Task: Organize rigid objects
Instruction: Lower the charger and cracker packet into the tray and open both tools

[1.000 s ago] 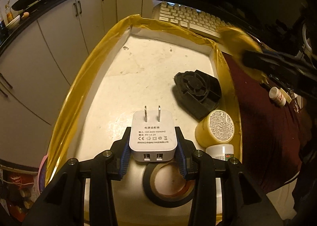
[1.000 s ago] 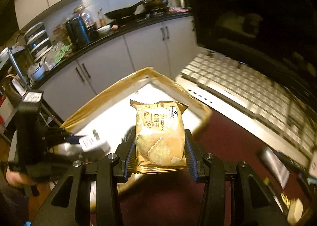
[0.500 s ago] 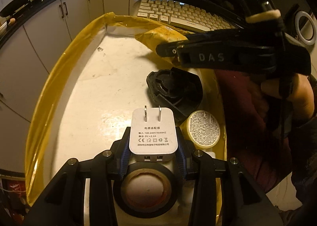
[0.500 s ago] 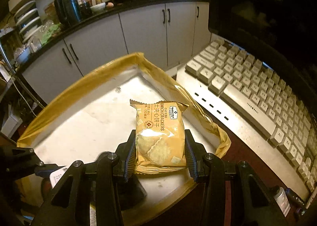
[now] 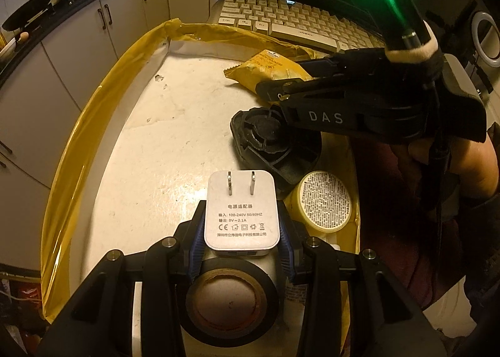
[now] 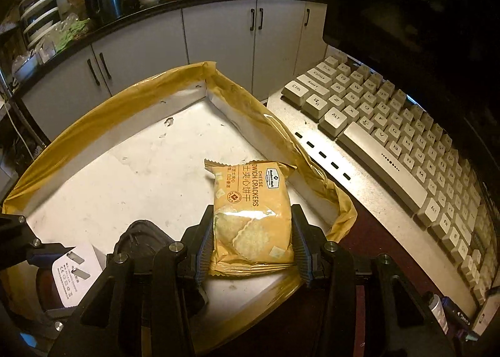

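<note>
We see the left gripper [image 5: 241, 250] clamping a white power adapter [image 5: 241, 213] above the tape roll [image 5: 230, 302]. Right gripper [image 6: 252, 247] grips a cracker packet [image 6: 251, 216] over the yellow-lined tray [image 6: 103, 110].

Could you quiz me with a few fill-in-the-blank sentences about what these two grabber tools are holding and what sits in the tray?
1. The left gripper is shut on a white ____ with two metal prongs.
2. The right gripper holds a yellow packet of cheese sandwich ____.
3. Just below the left gripper lies a roll of black ____.
4. Beyond the tray stands a white computer ____.

Missing words: power adapter; crackers; tape; keyboard.
</note>
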The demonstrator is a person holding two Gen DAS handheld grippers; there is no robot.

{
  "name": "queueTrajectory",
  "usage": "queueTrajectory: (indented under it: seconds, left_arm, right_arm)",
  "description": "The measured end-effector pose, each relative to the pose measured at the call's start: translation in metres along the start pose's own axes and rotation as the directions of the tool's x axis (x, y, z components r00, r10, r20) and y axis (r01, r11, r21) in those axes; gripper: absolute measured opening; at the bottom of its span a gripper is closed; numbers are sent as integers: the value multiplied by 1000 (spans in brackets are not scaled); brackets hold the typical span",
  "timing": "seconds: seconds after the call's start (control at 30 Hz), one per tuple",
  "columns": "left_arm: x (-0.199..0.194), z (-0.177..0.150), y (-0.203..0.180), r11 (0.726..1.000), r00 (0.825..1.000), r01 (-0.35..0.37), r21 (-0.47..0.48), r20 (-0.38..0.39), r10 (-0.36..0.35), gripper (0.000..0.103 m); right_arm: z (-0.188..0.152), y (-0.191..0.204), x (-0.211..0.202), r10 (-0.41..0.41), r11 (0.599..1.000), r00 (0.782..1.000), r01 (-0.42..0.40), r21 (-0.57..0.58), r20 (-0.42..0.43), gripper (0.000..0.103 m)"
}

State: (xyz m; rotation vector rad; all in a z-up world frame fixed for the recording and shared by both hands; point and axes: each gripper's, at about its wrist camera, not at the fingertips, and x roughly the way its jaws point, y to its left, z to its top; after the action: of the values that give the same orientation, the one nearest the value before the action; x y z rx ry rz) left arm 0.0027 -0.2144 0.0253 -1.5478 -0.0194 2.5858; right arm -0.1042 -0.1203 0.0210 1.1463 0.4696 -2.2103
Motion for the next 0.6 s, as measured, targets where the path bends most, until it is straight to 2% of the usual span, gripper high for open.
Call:
queueTrajectory:
  seconds: [0.37, 0.4, 0.53, 0.6]
  left_arm:
    - [3, 0, -5, 998, 998, -61, 14, -6, 61, 38]
    - [3, 0, -6, 997, 998, -70, 14, -7, 70, 39]
    - [3, -1, -6, 991, 991, -130, 17, 0, 130, 56]
    - [1, -2, -5, 991, 991, -136, 10, 2, 136, 56]
  right_arm:
    - [-1, 0, -3, 12, 1000, 1000, -13, 21, 10, 43]
    - [-1, 0, -5, 15, 1000, 1000, -15, 23, 12, 44]
    - [-1, 0, -10, 28, 999, 999, -29, 32, 28, 53]
    - [0, 0, -14, 22, 999, 999, -24, 35, 38, 54]
